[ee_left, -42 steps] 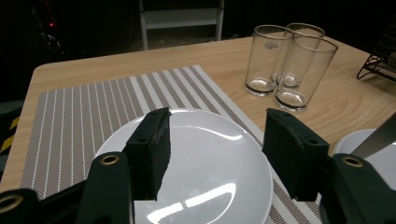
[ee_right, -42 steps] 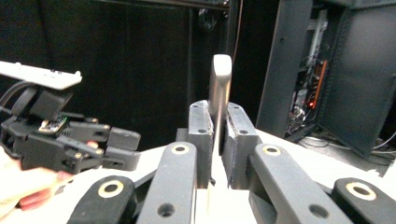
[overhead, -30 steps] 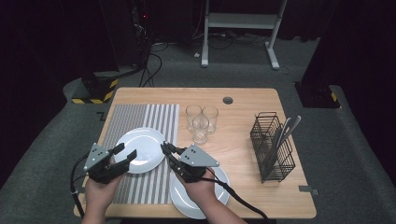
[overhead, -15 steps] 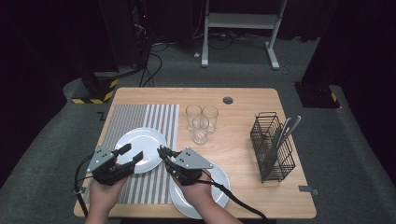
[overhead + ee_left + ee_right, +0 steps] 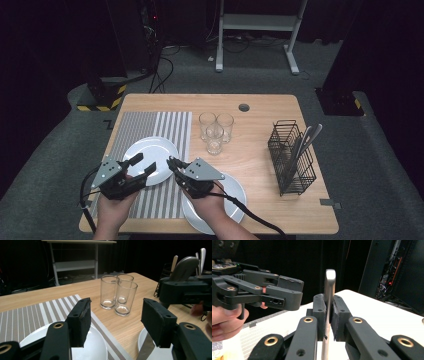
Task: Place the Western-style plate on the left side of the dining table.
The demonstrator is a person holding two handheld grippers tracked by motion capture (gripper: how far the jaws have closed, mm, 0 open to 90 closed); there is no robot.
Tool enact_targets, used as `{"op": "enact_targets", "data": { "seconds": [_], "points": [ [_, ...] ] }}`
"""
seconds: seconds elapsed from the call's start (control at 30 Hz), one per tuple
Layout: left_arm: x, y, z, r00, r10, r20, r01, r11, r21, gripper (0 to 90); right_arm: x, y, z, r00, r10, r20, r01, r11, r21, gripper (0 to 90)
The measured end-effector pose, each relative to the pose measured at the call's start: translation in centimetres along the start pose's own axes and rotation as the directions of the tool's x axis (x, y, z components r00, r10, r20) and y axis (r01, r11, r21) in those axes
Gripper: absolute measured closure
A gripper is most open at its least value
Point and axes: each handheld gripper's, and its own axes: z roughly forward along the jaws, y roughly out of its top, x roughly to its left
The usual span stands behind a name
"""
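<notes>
The left gripper [image 5: 144,165] has lifted slightly, jaws wide and empty over the striped placemat [image 5: 172,131]. The right gripper [image 5: 328,315] clamps 1 knife [image 5: 329,285] beside it, ready for placing.

No text, label, brand, number or sign can be read anywhere in these views; the yellow-and-black hazard striping [image 5: 102,99] on the floor base carries no lettering

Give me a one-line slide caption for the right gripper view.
Right gripper shut on an upright piece of cutlery, with the open left gripper close beside it.
</notes>
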Motion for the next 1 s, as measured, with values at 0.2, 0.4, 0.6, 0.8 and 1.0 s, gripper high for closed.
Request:
{"op": "enact_targets", "data": {
  "seconds": [0.2, 0.4, 0.6, 0.8, 1.0],
  "points": [
    [-0.4, 0.5, -0.5, 0.9999, 0.003, 0.010, -0.003, 0.9997, -0.023, 41.1, 0.4, -0.1, 0.5, 0.9999, -0.008, -0.008, 0.008, 1.000, -0.011, 82.7],
    [-1.0, 1.1, -0.9, 0.9994, 0.026, 0.024, -0.026, 0.9991, -0.034, 40.2, 1.2, -0.1, 1.0, 0.9990, -0.040, -0.019, 0.040, 0.999, -0.013, 82.4],
    [-1.3, 1.4, -1.2, 0.9985, 0.034, 0.042, -0.032, 0.9983, -0.048, 39.7, 1.9, -0.1, 1.5, 0.9979, -0.057, -0.029, 0.057, 0.998, -0.013, 81.9],
    [-1.7, 1.7, -1.4, 0.9975, 0.035, 0.060, -0.032, 0.9975, -0.063, 40.4, 2.1, -0.2, 1.7, 0.9976, -0.061, -0.033, 0.060, 0.998, -0.013, 81.8],
    [-2.1, 2.0, -1.6, 0.9962, 0.044, 0.075, -0.039, 0.9967, -0.071, 46.2, 2.4, -0.2, 1.9, 0.9972, -0.061, -0.044, 0.061, 0.998, -0.013, 81.3]
  ]
}}
